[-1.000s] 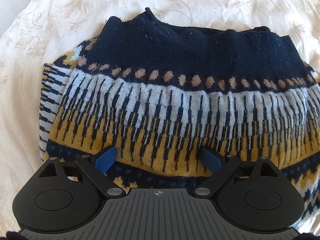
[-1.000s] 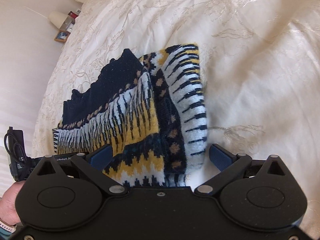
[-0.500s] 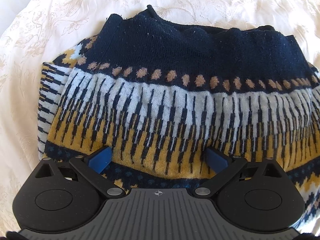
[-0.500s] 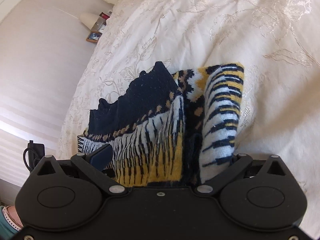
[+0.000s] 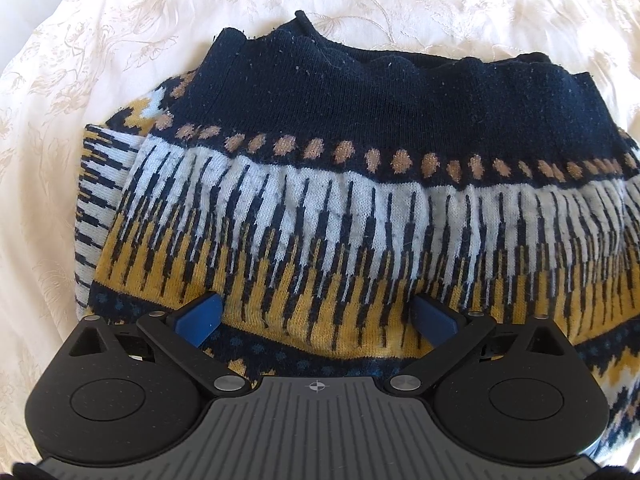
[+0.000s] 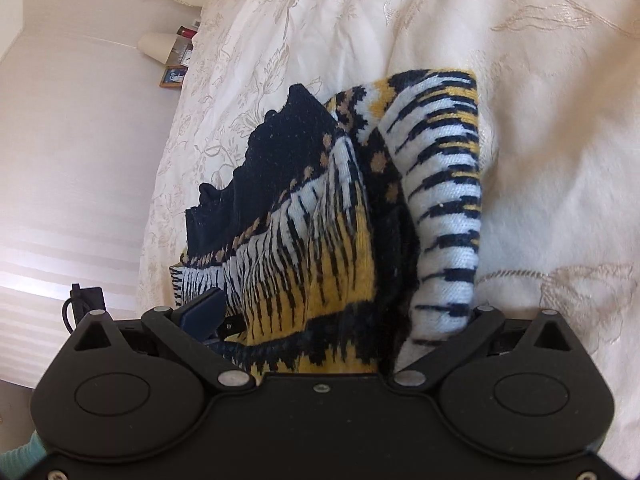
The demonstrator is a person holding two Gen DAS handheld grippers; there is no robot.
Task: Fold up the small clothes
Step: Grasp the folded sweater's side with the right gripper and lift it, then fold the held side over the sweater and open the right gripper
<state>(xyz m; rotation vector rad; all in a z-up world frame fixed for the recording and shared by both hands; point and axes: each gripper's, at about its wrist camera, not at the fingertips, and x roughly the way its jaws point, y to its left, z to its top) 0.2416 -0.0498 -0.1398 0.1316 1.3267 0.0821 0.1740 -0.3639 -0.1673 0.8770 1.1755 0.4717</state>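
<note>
A knitted sweater in navy, white and mustard lies folded on a cream bedspread. Its navy hem faces away in the left wrist view. My left gripper hovers open at the sweater's near edge, and the knit bulges between the two blue fingers. In the right wrist view the sweater is seen end-on, with a striped folded layer on its right. My right gripper is open around this end. Its left finger shows, and the striped layer hides the right one.
The embroidered cream bedspread spreads out around the sweater. A pale wall and a bedside shelf with a lamp and small items lie far left. A black device with a cable sits near the left finger.
My right gripper has pushed in onto the sweater's end and tilted, so the striped layer now covers its right finger. The left gripper has crept slightly closer to the sweater.
</note>
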